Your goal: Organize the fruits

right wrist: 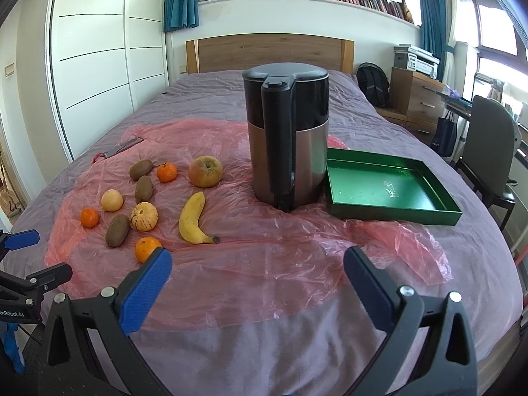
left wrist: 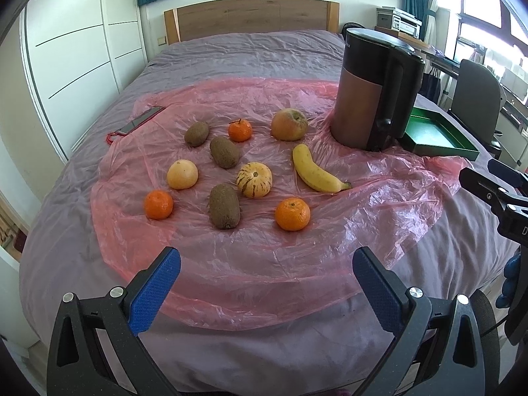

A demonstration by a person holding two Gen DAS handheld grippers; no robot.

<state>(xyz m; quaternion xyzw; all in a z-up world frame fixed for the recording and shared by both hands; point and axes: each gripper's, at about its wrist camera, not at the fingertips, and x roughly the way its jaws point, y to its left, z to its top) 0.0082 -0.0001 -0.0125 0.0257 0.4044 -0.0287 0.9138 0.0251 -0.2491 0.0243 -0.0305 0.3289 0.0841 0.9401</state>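
Observation:
Fruit lies loose on a pink plastic sheet over the bed: a banana, an apple, a striped yellow melon, a pale round fruit, three kiwis and three mandarins. A green tray with nothing in it sits right of the kettle. My left gripper hovers open above the sheet's near edge, short of the fruit. Also open, my right gripper is nearer than the banana and holds nothing.
A tall black and copper kettle stands between the fruit and the tray. A phone with a red cord lies at the sheet's far left. The wardrobe is on the left; a chair and desk stand to the right of the bed.

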